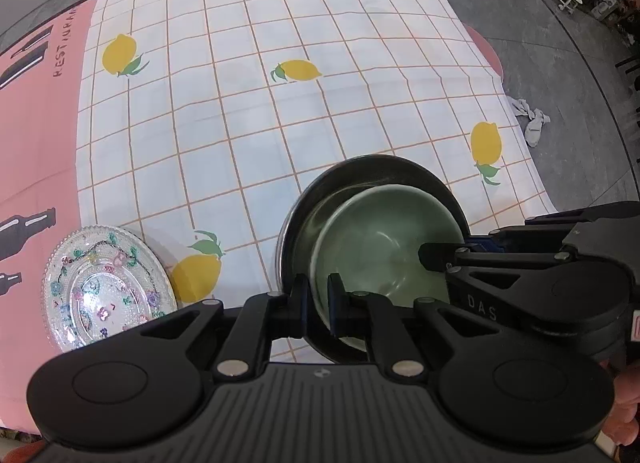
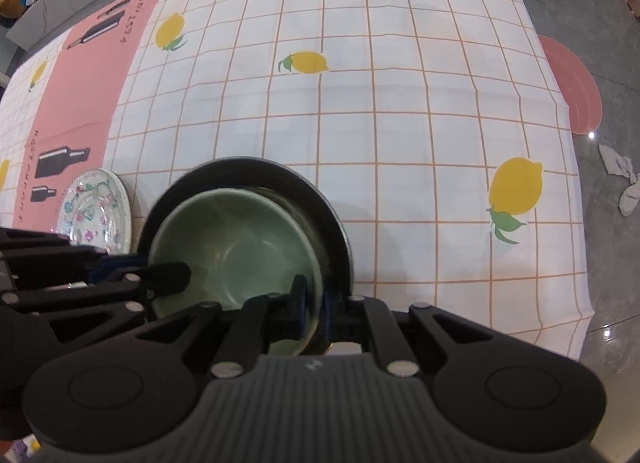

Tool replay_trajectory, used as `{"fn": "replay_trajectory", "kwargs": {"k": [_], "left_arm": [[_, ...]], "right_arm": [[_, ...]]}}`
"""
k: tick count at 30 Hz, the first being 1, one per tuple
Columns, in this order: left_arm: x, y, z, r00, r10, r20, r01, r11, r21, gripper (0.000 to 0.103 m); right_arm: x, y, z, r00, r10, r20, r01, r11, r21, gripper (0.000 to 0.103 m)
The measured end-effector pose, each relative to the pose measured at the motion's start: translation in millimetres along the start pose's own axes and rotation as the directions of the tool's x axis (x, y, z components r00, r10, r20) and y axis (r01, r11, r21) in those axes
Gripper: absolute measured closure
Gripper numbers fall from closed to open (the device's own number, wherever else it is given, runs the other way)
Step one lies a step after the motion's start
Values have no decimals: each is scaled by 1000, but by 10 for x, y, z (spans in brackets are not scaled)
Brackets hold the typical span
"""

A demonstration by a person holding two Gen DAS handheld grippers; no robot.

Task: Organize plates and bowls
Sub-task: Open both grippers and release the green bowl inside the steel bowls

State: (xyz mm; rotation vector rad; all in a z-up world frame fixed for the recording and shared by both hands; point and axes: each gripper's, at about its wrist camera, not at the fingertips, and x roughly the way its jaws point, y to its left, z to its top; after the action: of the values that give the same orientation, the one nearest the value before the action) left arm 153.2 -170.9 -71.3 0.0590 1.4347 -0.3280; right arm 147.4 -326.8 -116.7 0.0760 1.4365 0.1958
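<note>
Lemon tablecloth (image 1: 304,123), "DAS" on right gripper (image 1: 442,259)

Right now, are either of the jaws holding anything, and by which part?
Both hold the green bowl by its rim: the left gripper on one side, the right gripper on the opposite side. It sits inside the dark bowl.
</note>
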Motion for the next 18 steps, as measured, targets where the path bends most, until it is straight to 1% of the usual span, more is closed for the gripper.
{"fn": "replay_trajectory", "kwargs": {"k": [5, 8, 13, 18], "left_arm": [[-17, 0, 16, 1000, -5, 3, 5, 1000, 0, 93], [-38, 0, 11, 1000, -10, 11, 10, 1000, 4, 93], [-76, 5, -11, 1000, -13, 19, 12, 1000, 11, 93], [-166, -2, -35, 999, -14, 46, 12, 999, 32, 92]], "right_arm": [[2, 2, 1, 1000, -2, 1, 2, 1000, 1, 97], [-5, 8, 0, 1000, -3, -2, 3, 1000, 0, 94], [-56, 24, -8, 1000, -13, 10, 13, 1000, -10, 94], [-155, 59, -21, 999, -14, 30, 15, 999, -28, 84]]}}
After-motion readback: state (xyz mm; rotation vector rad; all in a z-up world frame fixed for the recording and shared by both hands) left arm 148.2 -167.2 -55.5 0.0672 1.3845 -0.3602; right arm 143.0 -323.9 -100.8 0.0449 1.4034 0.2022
